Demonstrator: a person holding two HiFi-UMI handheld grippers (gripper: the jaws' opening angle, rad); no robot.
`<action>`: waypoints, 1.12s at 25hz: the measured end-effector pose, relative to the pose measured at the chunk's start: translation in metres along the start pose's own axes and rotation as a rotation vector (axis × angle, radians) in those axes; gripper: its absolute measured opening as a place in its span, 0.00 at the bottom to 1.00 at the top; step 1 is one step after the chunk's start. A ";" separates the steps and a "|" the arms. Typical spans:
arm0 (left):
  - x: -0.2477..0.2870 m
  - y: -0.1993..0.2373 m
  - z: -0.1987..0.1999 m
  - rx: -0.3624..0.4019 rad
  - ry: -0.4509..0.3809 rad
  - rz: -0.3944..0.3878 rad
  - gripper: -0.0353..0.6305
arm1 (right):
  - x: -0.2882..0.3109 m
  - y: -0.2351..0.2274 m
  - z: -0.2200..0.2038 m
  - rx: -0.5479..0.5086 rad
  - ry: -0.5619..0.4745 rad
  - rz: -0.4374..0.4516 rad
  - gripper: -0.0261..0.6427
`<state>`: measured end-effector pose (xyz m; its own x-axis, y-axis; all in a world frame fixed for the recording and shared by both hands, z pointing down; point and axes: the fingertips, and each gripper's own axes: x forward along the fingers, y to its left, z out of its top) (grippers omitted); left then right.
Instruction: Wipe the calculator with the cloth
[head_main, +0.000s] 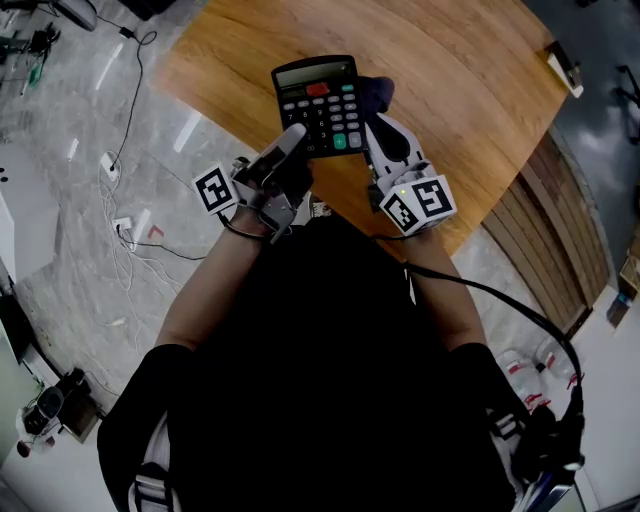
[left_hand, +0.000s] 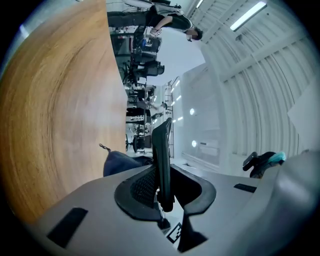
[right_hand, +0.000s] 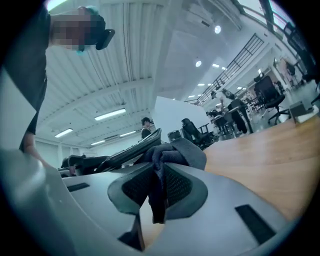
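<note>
In the head view a black calculator with a grey display, a red key and a green key is held up over the wooden table. My left gripper is shut on its lower left edge. In the left gripper view the calculator stands edge-on between the jaws. My right gripper is shut on a dark blue-grey cloth, which lies against the calculator's right side. In the right gripper view the cloth bunches between the jaws, with the calculator just left of it.
The wooden table's near edge runs diagonally beneath both grippers. A white object lies at the table's far right edge. Cables and a power strip lie on the grey floor to the left. A black cable trails from the right gripper.
</note>
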<state>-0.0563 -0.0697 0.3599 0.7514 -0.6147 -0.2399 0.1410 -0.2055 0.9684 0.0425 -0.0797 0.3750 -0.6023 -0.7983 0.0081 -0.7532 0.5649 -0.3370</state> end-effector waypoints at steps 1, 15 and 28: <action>0.001 0.000 -0.002 0.008 0.010 0.006 0.16 | 0.000 -0.008 0.003 -0.029 -0.004 -0.024 0.13; 0.023 -0.013 -0.013 0.031 0.034 0.121 0.16 | 0.022 0.030 -0.008 -0.385 -0.024 -0.128 0.13; 0.031 -0.015 -0.021 -0.078 0.060 0.166 0.16 | 0.030 0.011 0.002 -0.590 -0.030 -0.251 0.13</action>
<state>-0.0217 -0.0690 0.3389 0.8053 -0.5882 -0.0746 0.0602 -0.0440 0.9972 0.0163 -0.0980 0.3694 -0.3875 -0.9218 -0.0098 -0.8943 0.3733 0.2467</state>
